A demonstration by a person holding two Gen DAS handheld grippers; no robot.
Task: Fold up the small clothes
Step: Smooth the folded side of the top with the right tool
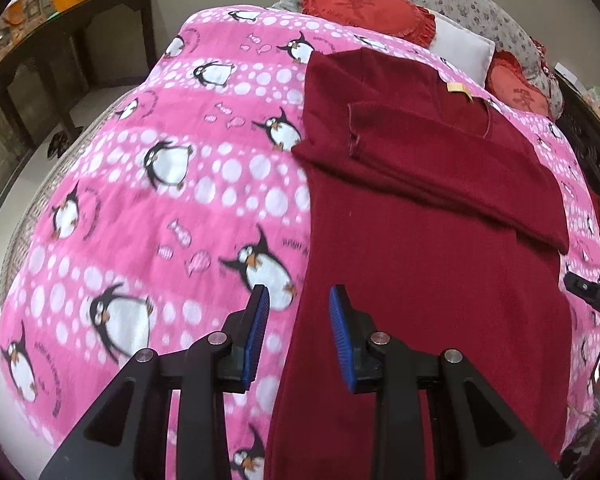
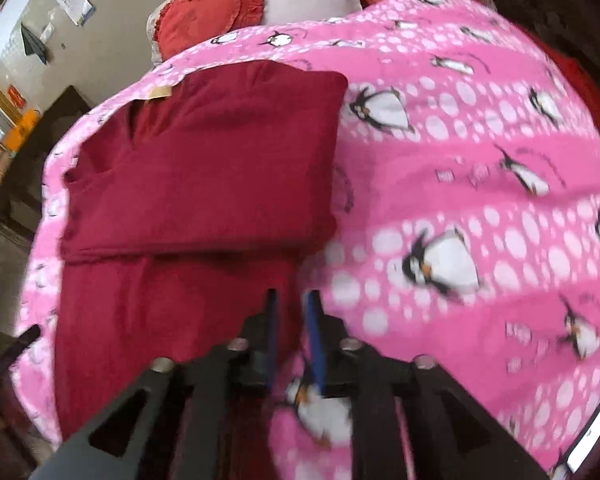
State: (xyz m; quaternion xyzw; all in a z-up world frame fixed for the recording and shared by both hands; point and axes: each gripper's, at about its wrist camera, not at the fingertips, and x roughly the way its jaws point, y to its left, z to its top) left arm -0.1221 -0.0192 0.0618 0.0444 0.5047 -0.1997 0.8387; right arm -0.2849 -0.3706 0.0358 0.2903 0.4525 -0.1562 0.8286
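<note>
Both the left hand-held gripper (image 1: 300, 300) and the right hand-held gripper (image 2: 293, 304) are seen released, empty; the soft, light maroon garment (image 1: 440, 240) ahead is best pinched at its near hem corners.

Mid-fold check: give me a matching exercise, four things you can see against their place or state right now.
Things:
1. dark red knit garment
2. small yellow fabric label
3. red ruffled heart-shaped cushion
4. left claw

Places or states:
A. at the head of the bed, beyond the pink penguin-print blanket
B. open, holding nothing, above the garment's left edge
C. at the garment's neckline
D. lying on the blanket, upper part folded over

Pairs: 1-D, 2-C, 3-A, 4-B
</note>
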